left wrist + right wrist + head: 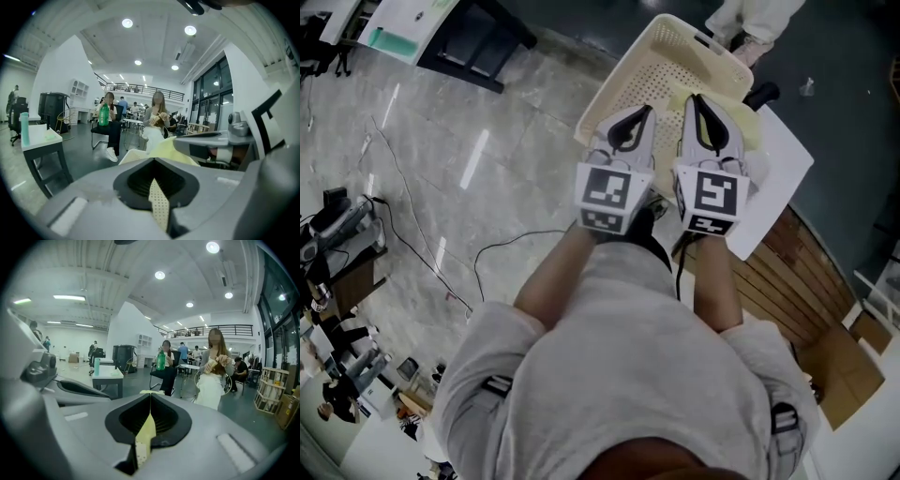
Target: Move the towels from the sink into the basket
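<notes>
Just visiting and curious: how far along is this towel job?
Midway, it seems. Both the left gripper and right gripper are shut on a yellow towel, held at the basket. It is not yet dropped in. The sink is out of view, so remaining towels cannot be judged.

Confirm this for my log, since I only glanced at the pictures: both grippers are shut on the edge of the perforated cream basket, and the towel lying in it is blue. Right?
Not quite. The towel in the basket is pale yellow, not blue, as the head view shows. The rest holds: the left gripper and the right gripper are both shut on the basket's edge.
</notes>
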The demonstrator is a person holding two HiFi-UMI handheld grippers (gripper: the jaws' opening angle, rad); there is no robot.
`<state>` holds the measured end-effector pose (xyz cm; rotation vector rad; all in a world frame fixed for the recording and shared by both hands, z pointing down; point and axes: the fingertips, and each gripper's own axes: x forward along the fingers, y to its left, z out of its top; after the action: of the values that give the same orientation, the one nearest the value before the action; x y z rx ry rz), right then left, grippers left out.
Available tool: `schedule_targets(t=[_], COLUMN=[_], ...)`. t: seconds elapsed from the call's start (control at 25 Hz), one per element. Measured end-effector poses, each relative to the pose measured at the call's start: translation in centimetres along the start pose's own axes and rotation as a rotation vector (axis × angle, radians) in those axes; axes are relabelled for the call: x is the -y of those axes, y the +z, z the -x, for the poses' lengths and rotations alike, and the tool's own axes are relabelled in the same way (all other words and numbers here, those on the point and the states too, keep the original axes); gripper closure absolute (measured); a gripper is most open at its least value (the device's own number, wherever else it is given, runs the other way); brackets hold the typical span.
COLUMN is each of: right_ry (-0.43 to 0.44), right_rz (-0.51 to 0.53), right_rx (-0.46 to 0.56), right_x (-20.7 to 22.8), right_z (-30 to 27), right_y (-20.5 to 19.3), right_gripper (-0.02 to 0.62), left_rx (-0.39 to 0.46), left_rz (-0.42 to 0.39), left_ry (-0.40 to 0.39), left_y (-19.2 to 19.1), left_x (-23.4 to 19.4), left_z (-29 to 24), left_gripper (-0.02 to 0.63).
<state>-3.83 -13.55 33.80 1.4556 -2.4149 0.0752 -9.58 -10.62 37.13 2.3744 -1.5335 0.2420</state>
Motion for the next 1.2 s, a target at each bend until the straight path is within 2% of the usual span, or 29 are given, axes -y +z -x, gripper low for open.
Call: schedule_targets(t=[0.28, 0.52, 0.8, 1.2], right_ry=[-0.017, -0.089, -0.21, -0.286], right_rz=[0.02, 0.043, 0.058, 0.035], right_rx=[0.018, 0.026, 0.024, -0.006], right_x=[-3.5, -4.8, -4.1, -2.0], right_z=[-2.3, -3.5, -3.4, -2.9], right_y=[2.3, 4.5, 6.3, 5.5], right_gripper=[0.583, 0.583, 0.583, 0.583], left_rx=[0.021, 0.045, 0.07, 0.047], left_rz=[0.007, 0.007, 0.007, 0.013], left_ry=[-0.012, -0.072, -0.16, -0.218], left_y=[0.7, 2.1, 3.8, 3.4], left_x=[-4.0, -6.6, -7.8, -7.0], left_z=[1.4, 1.3, 0.9, -0.2], left_gripper=[0.586, 0.586, 0.586, 0.586])
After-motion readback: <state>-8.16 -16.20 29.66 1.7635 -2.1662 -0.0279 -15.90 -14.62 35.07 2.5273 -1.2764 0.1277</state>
